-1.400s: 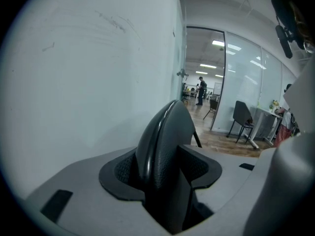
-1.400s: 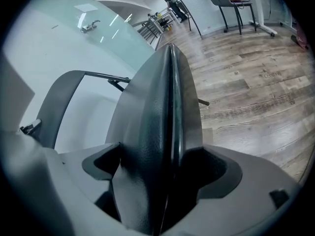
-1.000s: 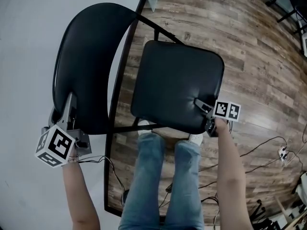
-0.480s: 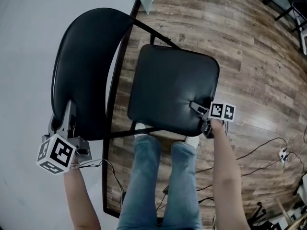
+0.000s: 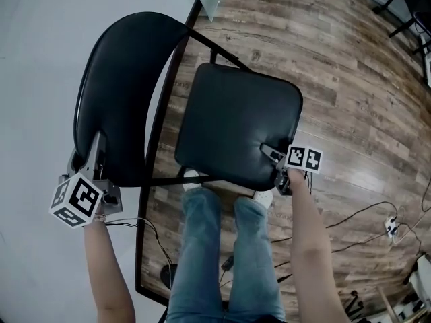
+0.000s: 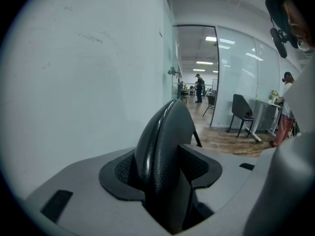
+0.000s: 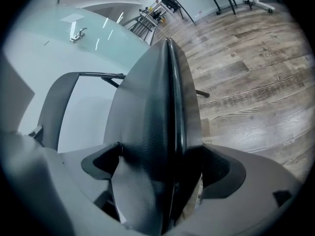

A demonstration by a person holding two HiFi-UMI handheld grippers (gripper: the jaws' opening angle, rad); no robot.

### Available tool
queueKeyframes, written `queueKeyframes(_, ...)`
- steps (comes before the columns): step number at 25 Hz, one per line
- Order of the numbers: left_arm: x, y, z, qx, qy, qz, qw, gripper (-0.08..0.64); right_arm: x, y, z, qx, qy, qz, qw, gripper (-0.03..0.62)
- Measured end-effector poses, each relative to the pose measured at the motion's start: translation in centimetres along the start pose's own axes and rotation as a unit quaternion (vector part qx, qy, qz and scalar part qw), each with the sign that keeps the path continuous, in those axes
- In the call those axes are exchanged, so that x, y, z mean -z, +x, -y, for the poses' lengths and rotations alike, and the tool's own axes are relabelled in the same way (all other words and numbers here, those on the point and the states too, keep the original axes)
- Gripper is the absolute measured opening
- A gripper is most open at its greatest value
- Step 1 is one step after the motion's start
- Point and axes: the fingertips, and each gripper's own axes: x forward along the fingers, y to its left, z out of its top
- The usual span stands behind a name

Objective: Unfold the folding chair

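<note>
Standing on the wooden floor [image 5: 357,79] beside a white wall [image 5: 34,59], the folding chair [image 5: 215,99] is gripped in two places. The left claw [image 5: 94,155] is clamped narrowly on the black backrest's [image 5: 124,93] near edge. The right claw [image 5: 273,155], spread wider, is clamped on the padded seat's [image 5: 239,126] near corner, above the person's jeans [image 5: 222,261].

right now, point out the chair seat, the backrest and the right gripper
seat [image 5: 236,123]: head view, middle of the cushion top
backrest [image 5: 121,93]: head view, centre of the padded panel
right gripper [image 5: 268,151]: head view, jaw tip at the seat edge
</note>
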Motion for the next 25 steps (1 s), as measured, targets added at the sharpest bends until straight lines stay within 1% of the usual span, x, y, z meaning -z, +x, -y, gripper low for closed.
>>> queueKeyframes(4,-0.2,0.2,-0.1,-0.005,0.003,-0.001,1.0000,0.222,0.1,-1.3,-0.1,0.021,-0.002,-0.017,1.000,0.485)
queueKeyframes(9,0.3,0.6,-0.1,-0.009,0.007,0.000,0.9999,0.227,0.6,-3.3,-1.8,0.033,-0.031,-0.034,0.998,0.485)
queueKeyframes(14,0.1,0.6,-0.6,-0.011,0.011,-0.001,0.9999,0.232,0.6,-4.9,-4.9,0.058,-0.069,-0.017,0.996,0.483)
queueKeyframes(20,-0.1,0.4,-0.6,-0.010,0.011,-0.003,0.9999,0.232,1.9,-8.1,-9.6,0.065,-0.075,-0.010,0.995,0.483)
queueKeyframes(25,-0.2,0.2,-0.7,-0.004,0.013,-0.004,0.9999,0.230,3.1,-12.1,-14.3,0.054,-0.054,0.036,0.996,0.483)
